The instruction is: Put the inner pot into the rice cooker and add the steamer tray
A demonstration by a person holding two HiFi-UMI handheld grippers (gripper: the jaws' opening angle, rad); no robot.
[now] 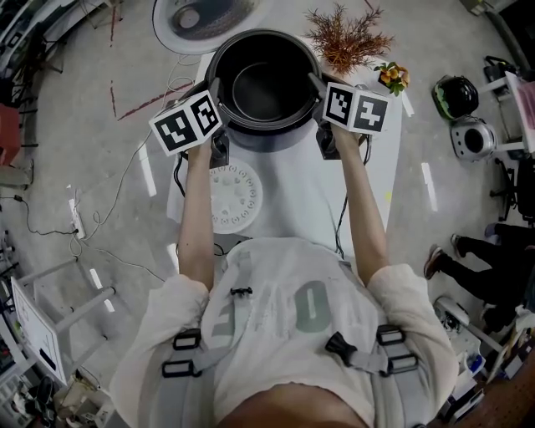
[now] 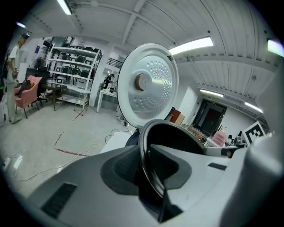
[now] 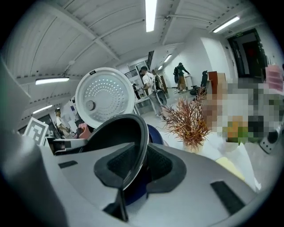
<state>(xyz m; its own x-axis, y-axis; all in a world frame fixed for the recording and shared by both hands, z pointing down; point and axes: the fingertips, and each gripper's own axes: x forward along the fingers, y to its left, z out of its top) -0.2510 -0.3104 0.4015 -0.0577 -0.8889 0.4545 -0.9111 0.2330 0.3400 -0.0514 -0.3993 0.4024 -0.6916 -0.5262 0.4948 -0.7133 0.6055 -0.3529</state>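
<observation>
One inner pot (image 1: 263, 63) down in the mouth of the rice cooker (image 1: 261, 139), we hold it by the rim | left gripper (image 1: 215, 86) at the pot's nine o'clock, right gripper (image 1: 318, 84) at three, each with jaws pinched on the rim | steamer tray (image 1: 233, 197) flat on the table (image 1: 292, 192) at seven o'clock | open lid (image 1: 201, 17) at eleven

Glossy dark metal inner pot (image 1: 263, 84)
</observation>
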